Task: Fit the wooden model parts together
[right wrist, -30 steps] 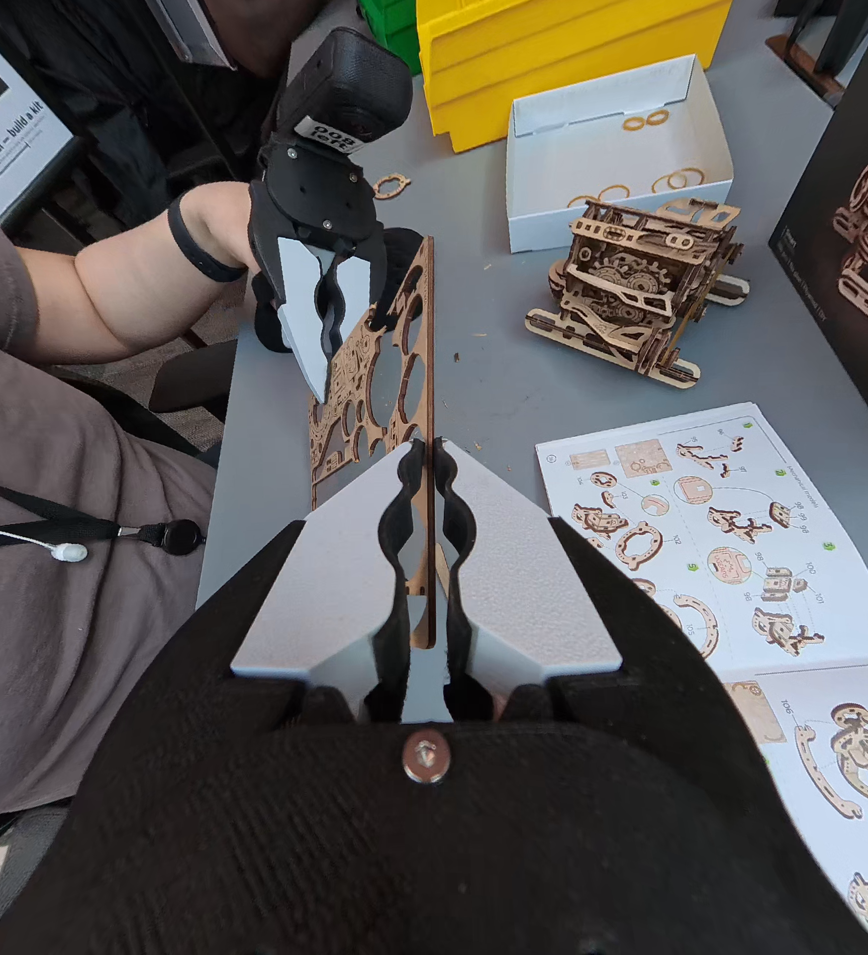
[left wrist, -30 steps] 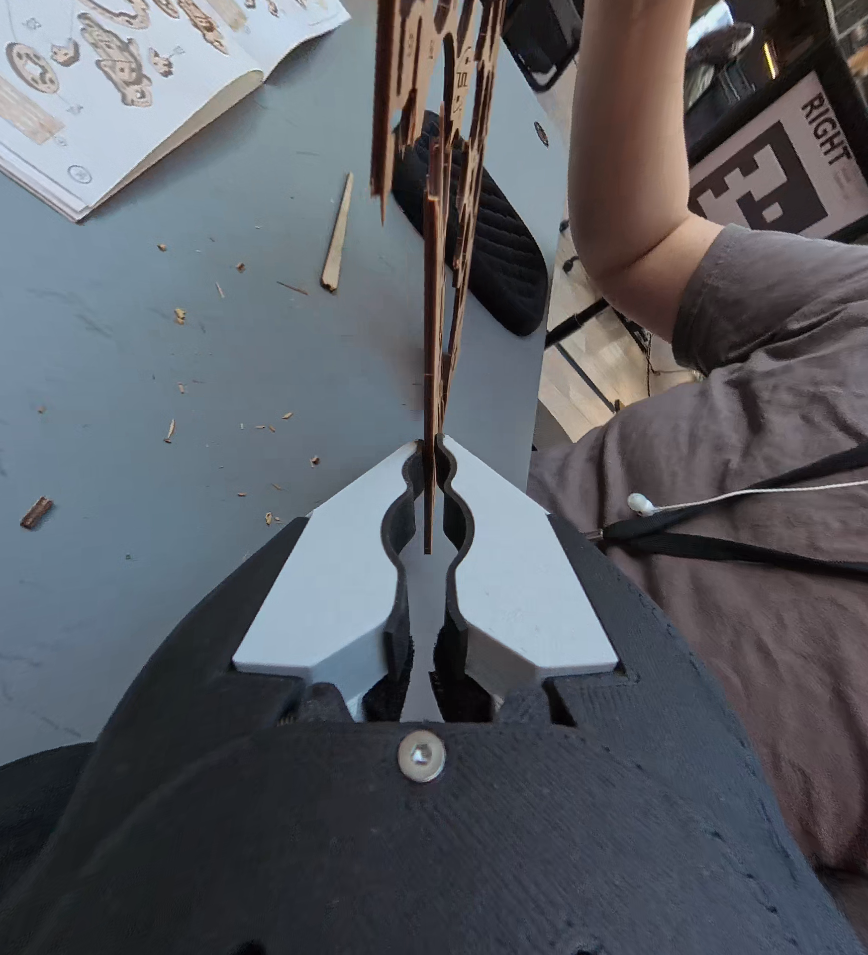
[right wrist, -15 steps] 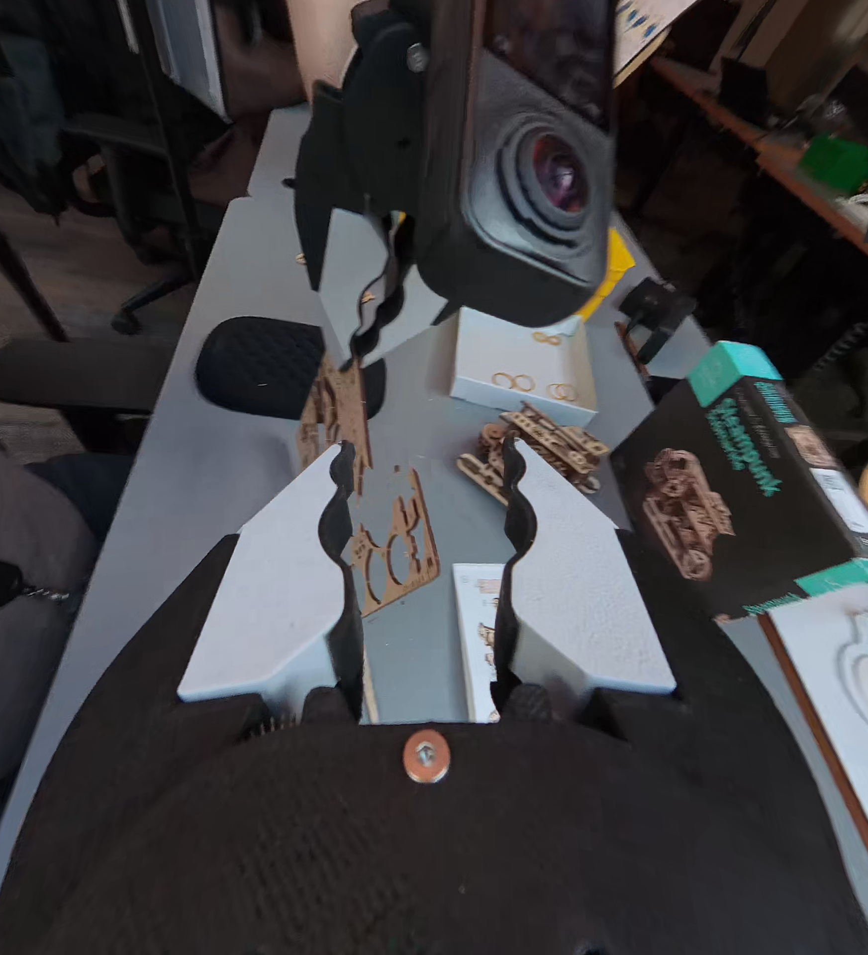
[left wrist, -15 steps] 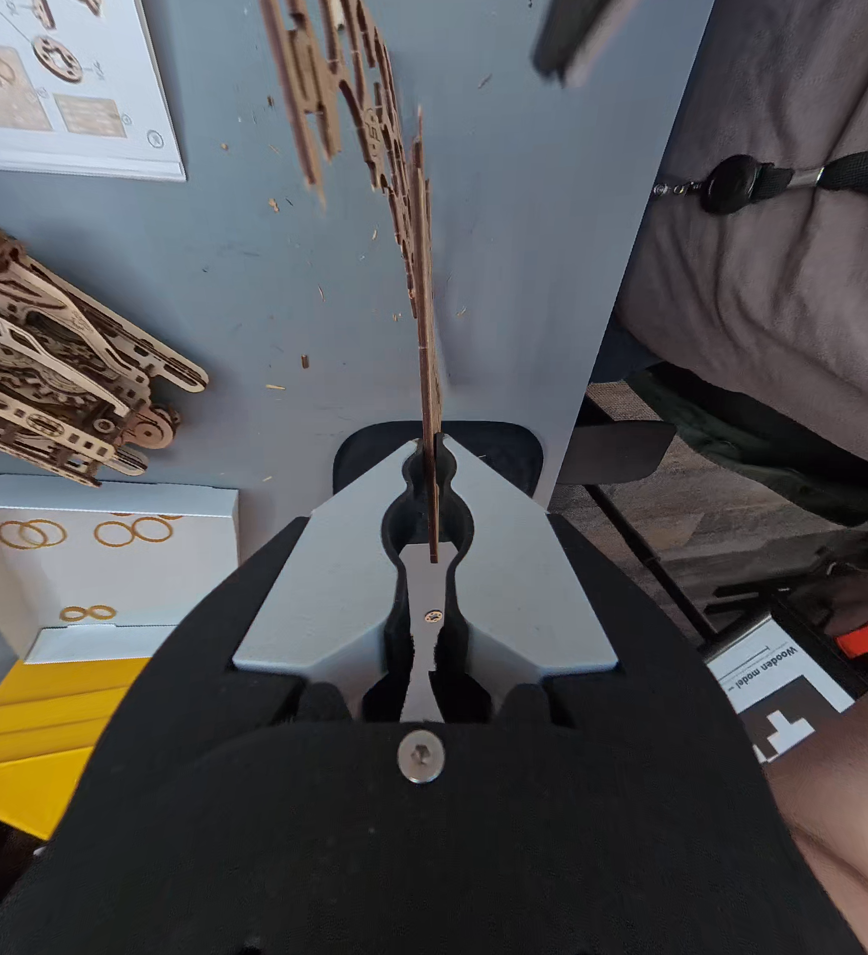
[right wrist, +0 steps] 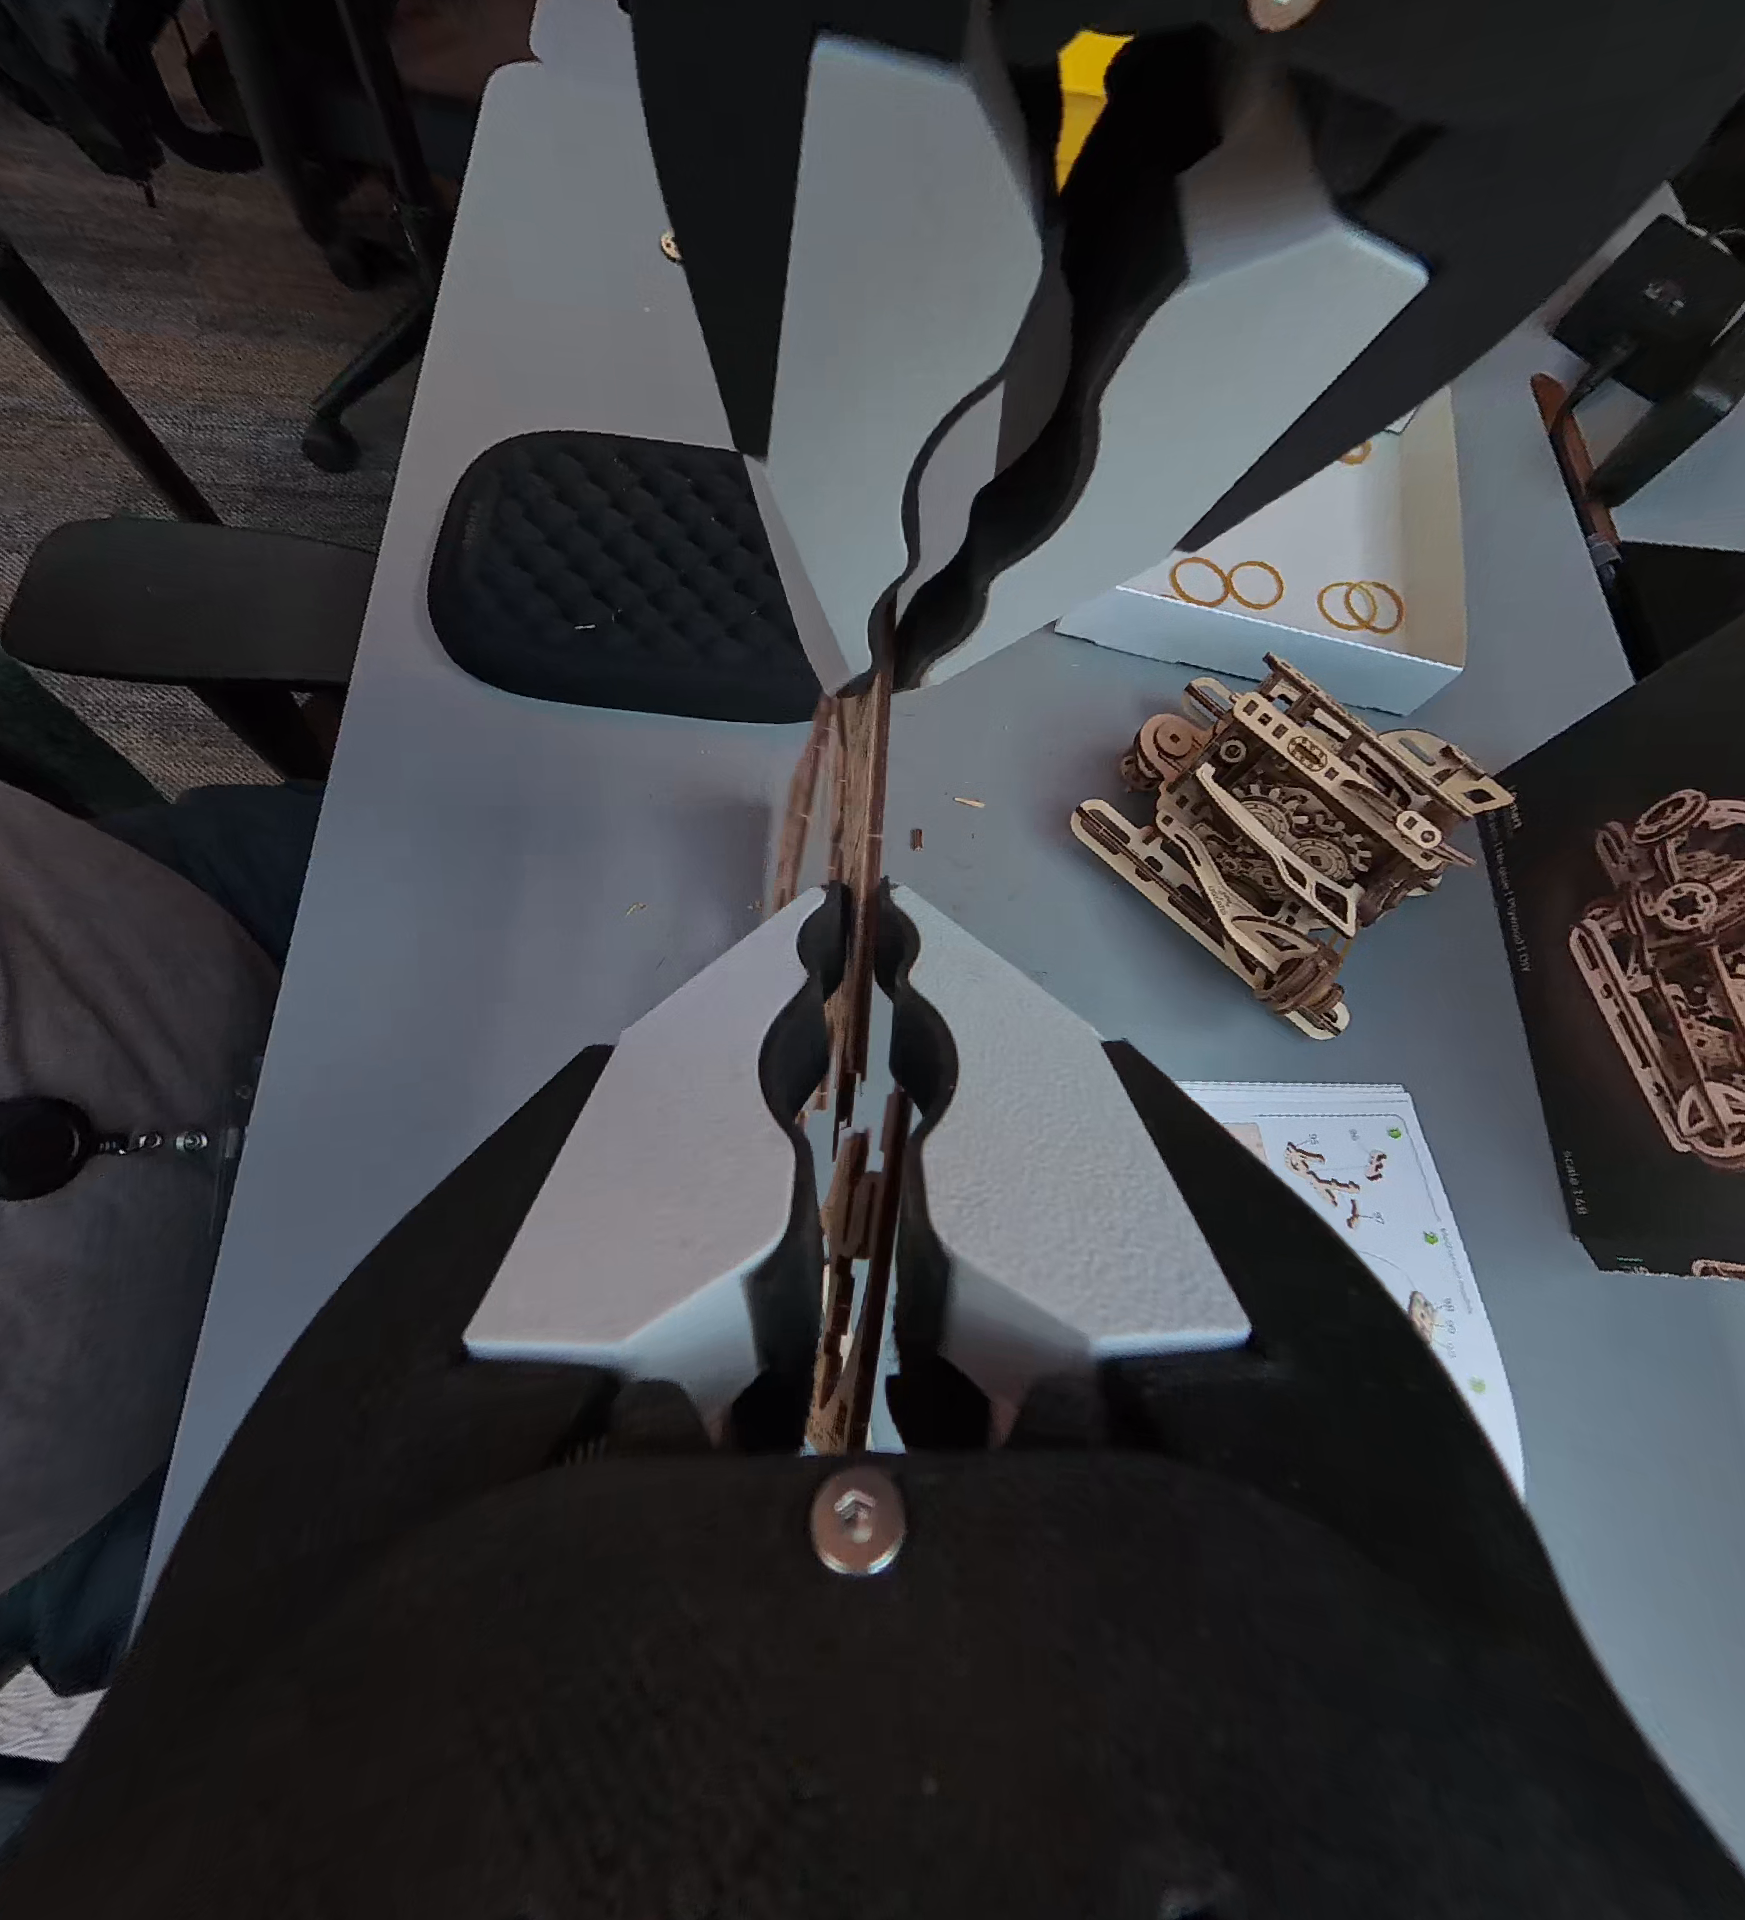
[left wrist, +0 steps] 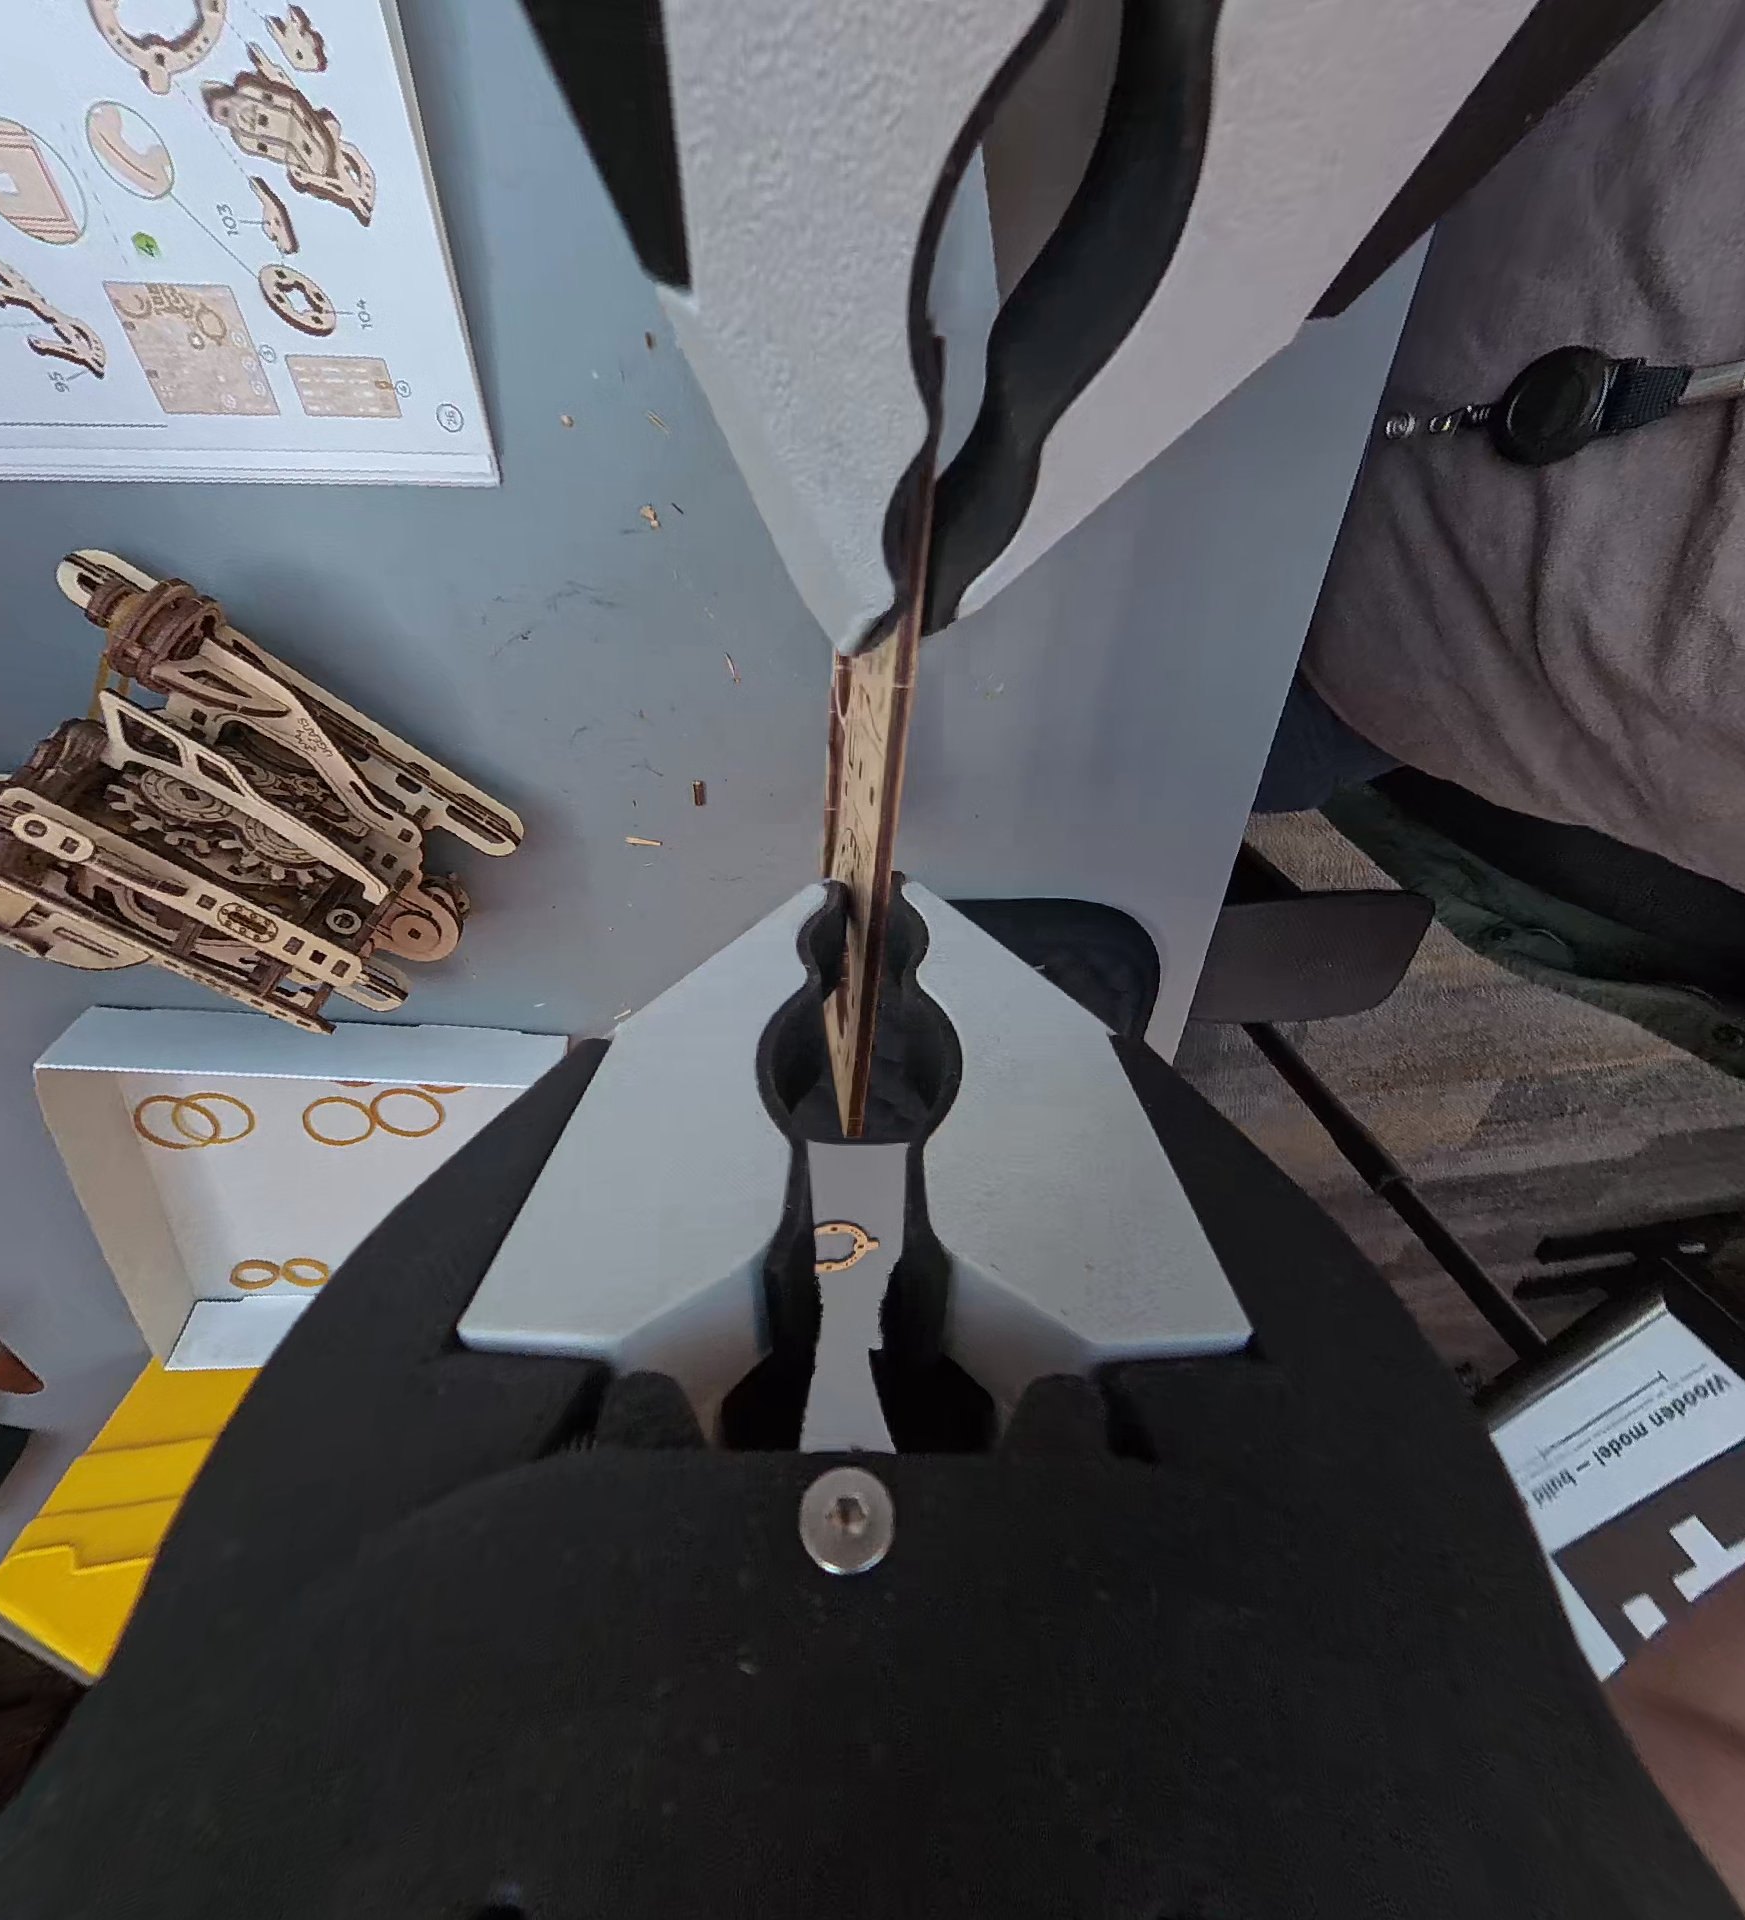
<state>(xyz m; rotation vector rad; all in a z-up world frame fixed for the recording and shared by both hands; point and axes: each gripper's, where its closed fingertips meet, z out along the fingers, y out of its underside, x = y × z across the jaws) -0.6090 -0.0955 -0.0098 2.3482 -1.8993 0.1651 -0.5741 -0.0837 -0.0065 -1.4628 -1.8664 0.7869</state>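
Your right claw (right wrist: 855,904) is clenched on the wooden parts sheet (right wrist: 852,790) again; half a second ago it stood wide apart with the sheet hanging only from your left claw (left wrist: 866,894), which grips the sheet's other end as before. The two claws now face each other tip to tip, closer than a second ago, the sheet held edge-on in the air between them above the grey surface (left wrist: 577,644), its long axis running straight from one claw to the other. There is printing on the instruction booklet (left wrist: 193,239), the dark kit box (right wrist: 1678,997) and a card with a black-and-white marker (left wrist: 1668,1496); I leave its wording out. The half-built wooden model (right wrist: 1283,831) sits on the surface beside the white box of rubber bands (right wrist: 1294,613).
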